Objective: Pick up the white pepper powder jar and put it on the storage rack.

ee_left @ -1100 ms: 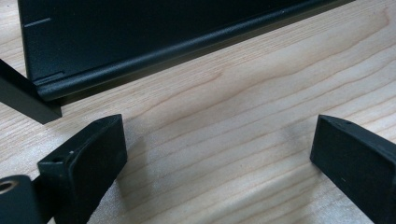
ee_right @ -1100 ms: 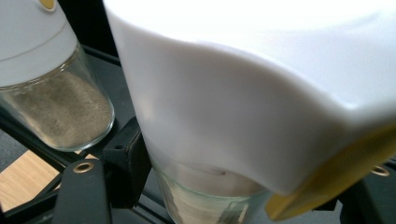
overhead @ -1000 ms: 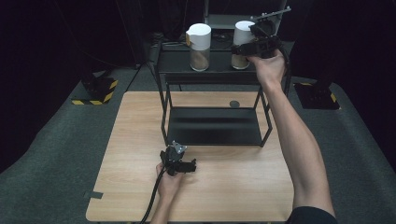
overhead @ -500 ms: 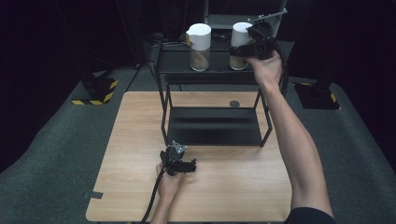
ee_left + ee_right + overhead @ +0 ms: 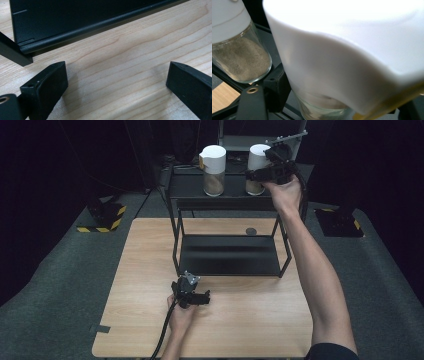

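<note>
- On the light wooden counter (image 5: 150, 330) stands the black metal two-tier rack (image 5: 227, 255); my left claw (image 5: 202, 297) rests before it, spread and empty.
- Its top shelf carries the white-lidded glass jar (image 5: 258, 157).
- My right claw (image 5: 256, 175) has just been opening around that jar; I'd widen fully, then back straight out without nudging it.

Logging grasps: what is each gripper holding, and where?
Left gripper: nothing. Right gripper straddles the right jar at its cap's lower edge, jaws just opening; grip cannot be told.
</note>
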### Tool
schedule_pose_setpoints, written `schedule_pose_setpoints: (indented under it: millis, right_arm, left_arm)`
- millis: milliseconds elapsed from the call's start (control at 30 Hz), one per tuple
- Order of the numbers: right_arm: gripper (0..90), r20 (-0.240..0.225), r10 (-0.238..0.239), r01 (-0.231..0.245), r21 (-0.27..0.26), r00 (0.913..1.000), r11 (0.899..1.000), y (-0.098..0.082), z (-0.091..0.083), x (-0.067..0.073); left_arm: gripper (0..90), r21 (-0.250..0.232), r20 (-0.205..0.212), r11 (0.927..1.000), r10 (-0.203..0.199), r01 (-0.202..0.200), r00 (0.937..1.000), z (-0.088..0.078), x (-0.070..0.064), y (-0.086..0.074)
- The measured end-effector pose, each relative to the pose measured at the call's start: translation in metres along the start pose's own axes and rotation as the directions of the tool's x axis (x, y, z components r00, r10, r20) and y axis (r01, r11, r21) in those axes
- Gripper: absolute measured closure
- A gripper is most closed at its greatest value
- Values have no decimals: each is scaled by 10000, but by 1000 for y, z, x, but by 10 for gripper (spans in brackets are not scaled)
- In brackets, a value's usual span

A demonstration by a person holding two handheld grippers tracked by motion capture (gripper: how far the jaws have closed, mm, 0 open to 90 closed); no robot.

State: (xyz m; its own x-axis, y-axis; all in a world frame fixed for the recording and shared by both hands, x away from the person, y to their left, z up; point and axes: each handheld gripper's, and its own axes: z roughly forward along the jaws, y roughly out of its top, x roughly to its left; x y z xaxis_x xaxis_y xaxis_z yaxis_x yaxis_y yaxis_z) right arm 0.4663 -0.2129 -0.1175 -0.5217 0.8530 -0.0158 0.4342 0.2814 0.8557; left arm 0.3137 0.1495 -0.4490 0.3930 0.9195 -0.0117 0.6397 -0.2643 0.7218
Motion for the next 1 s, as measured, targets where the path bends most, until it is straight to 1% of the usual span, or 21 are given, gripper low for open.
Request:
schedule_pose_setpoints:
  millis: [167, 267, 433, 567, 633, 700, 733, 800, 867, 1000]
  right_arm:
    - [141, -277, 159, -160, -48, 9995, 9999, -1, -2, -6]
    - [119, -486, 327, -331, -75, 9983, 9994, -2, -4, -11]
    - [95, -570, 294, -309, -247, 9979, 9992, -5, -11, -14]
    - [74, -568, 86, -99, -222, 9983, 9997, -6, -16, -12]
    - [66, -552, 26, -46, -365, 9985, 9993, -10, -19, -11]
    - [58, -569, 42, -82, -695, 9984, 9975, -18, -21, -12]
    - [57, -586, 101, -145, -749, 9982, 9971, -21, -21, -13]
    - [51, -626, 184, -221, -599, 9979, 9980, -21, -22, -17]
    - [49, -570, 206, -237, -547, 9982, 9982, -22, -24, -18]
    - [48, -638, 253, -300, -741, 9976, 9968, -30, -28, -21]
  left_arm:
    - [39, -1, 0, 10000, 0, 0, 10000, 0, 0, 0]
    - [39, 0, -2, 10000, 1, -1, 10000, 0, 0, 0]
    - [39, -5, -5, 10000, 10, -10, 10000, 0, 0, 0]
    - [39, -2, -12, 10000, 7, -7, 10000, 0, 0, 0]
    - [39, -2, -15, 10000, 4, -4, 10000, 0, 0, 0]
    - [39, 0, -9, 10000, 9, -9, 10000, 0, 0, 0]
    - [39, -3, -7, 10000, 4, -4, 10000, 0, 0, 0]
    - [39, -2, -16, 10000, 20, -20, 10000, 0, 0, 0]
    - [39, 0, -12, 10000, 18, -18, 10000, 0, 0, 0]
    - [38, 10, -8, 10000, 21, -21, 10000, 0, 0, 0]
